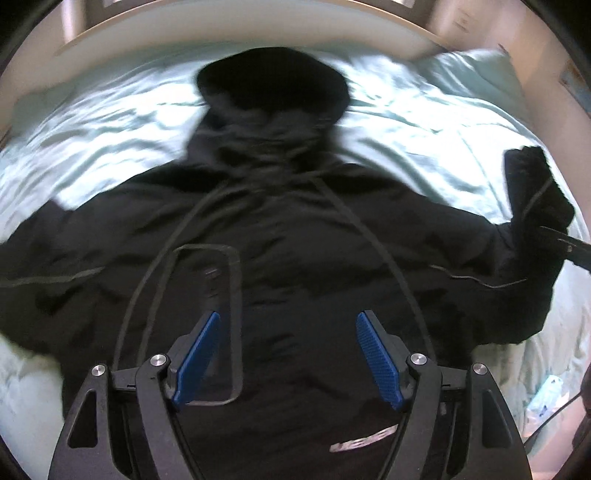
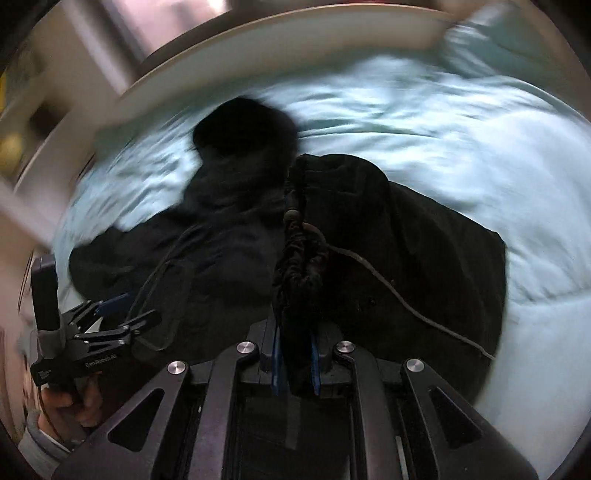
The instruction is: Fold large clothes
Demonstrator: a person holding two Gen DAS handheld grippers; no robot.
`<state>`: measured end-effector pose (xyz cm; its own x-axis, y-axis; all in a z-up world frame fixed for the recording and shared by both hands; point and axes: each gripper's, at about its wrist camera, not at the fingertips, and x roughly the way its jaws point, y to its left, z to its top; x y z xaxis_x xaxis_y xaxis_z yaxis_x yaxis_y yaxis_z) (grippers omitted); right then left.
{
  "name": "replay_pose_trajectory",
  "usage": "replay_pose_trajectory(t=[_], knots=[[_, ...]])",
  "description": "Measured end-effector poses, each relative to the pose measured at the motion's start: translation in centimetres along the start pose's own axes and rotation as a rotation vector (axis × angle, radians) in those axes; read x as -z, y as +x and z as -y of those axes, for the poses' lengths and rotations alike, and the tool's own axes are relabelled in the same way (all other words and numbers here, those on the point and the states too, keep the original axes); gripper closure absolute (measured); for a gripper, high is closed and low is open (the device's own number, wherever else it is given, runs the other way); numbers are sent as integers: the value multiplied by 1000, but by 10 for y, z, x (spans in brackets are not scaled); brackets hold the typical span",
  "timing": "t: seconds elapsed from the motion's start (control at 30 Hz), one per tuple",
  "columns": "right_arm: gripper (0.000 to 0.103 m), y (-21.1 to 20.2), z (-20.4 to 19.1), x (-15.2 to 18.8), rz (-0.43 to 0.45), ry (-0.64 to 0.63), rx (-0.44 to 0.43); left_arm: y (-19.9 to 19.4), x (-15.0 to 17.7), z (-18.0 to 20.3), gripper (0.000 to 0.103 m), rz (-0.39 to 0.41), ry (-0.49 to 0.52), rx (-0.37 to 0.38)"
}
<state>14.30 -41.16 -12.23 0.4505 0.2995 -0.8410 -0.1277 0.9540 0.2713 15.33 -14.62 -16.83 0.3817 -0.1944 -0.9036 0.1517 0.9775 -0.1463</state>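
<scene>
A large black hooded jacket point(image 1: 295, 229) lies spread on a pale blue bedsheet point(image 1: 92, 122), hood point(image 1: 273, 85) toward the headboard. My left gripper point(image 1: 288, 354) hovers open and empty above the jacket's lower body, blue pads point(image 1: 197, 354) wide apart. My right gripper point(image 2: 295, 362) is shut on the cuff of the jacket's right sleeve point(image 2: 301, 266) and holds it lifted over the jacket body. In the left wrist view the raised sleeve point(image 1: 535, 192) shows at the right edge. The left gripper point(image 2: 110, 317) also shows at the lower left of the right wrist view.
The bed's light headboard point(image 1: 258, 26) runs along the far side. A pale blue pillow point(image 1: 472, 74) lies at the far right corner. Rumpled bedding point(image 1: 554, 369) lies to the right of the jacket. A wall point(image 1: 546, 55) is at the right.
</scene>
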Motion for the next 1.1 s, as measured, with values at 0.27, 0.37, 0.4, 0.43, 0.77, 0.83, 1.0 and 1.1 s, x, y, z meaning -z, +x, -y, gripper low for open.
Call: replay_pose_trajectory(t=[0.27, 0.37, 0.4, 0.43, 0.77, 0.83, 1.0, 1.1], knots=[[89, 130, -132, -8, -167, -210, -90, -1, 22, -68, 26, 15, -159, -56], [89, 184, -150, -1, -241, -222, -75, 3, 29, -82, 26, 7, -189, -69], [88, 207, -152, 3, -273, -212, -69, 4, 30, -85, 26, 3, -193, -73], [85, 219, -148, 4, -290, -202, -67, 7, 31, -87, 26, -1, -197, -75], [59, 191, -127, 15, -334, -180, -217, 26, 16, -89, 26, -19, -160, 91], [53, 159, -117, 16, -295, -172, -239, 30, 8, -81, 26, -19, -125, 152], [46, 106, -66, 31, -232, -146, -108, 66, -14, -71, 26, -72, -148, 311], [46, 95, -34, 40, -247, -85, -69, 93, -26, -65, 26, -102, -182, 338]])
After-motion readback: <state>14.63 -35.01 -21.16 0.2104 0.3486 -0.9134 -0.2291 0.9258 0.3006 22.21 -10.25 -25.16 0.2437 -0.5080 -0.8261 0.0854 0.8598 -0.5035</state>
